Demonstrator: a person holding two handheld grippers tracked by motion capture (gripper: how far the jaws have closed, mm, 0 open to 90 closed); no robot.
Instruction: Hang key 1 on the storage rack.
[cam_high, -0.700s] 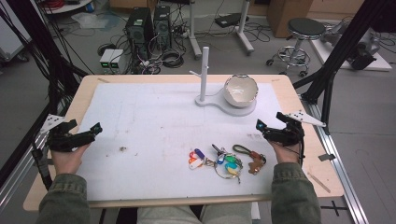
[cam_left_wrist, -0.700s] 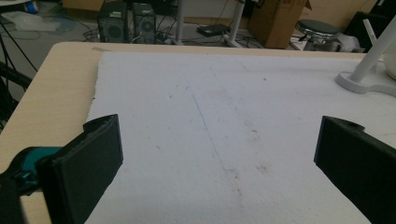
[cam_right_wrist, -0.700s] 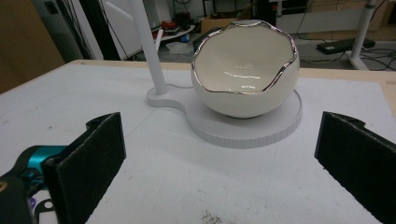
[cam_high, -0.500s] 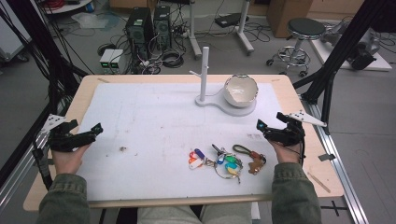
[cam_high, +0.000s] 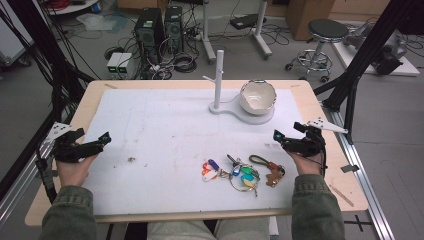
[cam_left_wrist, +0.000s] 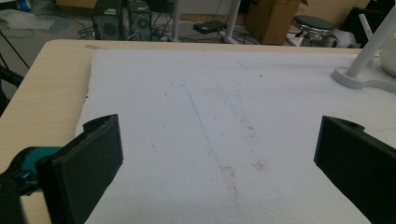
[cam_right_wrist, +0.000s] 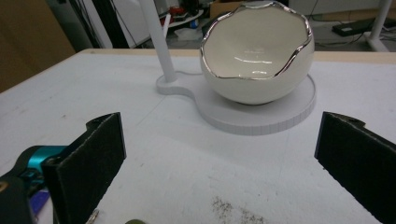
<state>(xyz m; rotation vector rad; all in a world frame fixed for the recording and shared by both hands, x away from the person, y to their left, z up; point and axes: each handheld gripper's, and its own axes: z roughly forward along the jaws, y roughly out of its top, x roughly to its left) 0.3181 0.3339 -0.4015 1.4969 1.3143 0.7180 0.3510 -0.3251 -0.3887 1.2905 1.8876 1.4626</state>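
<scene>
resting at the near left edge of the counter (cam_high: 320, 100): left gripper (cam_high: 102, 140), held in a hand (cam_high: 75, 167), jaws spread wide with nothing between them; in the left gripper view the two black jaws frame bare white mat (cam_left_wrist: 210, 116).

item, near right: right gripper (cam_high: 278, 136), held in the other hand (cam_high: 305, 162), jaws likewise wide apart and empty. it sits just right of the keys, not touching them.

item, near centre-right of the mat: bunch of keys (cam_high: 242, 172) on a ring, lying flat, with coloured tags (blue, orange, green, yellow) fanned to the left and a brown fob with a dark cord loop (cam_high: 260, 161) at the right. it lies between the two grippers, much nearer the right one. in the right gripper view a bit of the bunch peeps in at the bottom edge beside the left jaw.

item, far centre-right: white stand (cam_high: 250, 116) with a flat round base, an upright post (cam_high: 218, 75) with a short side peg, and an egg-shaped white bowl (cam_high: 257, 96) with a jagged silver rim, seated on the base right of the post. the right gripper view looks straight at the bowl (cam_right_wrist: 257, 56) and post (cam_right_wrist: 156, 37), well beyond the jaws.

item: small dark smudge (cam_high: 131, 160) on the mat, right of the left gripper.
</scene>
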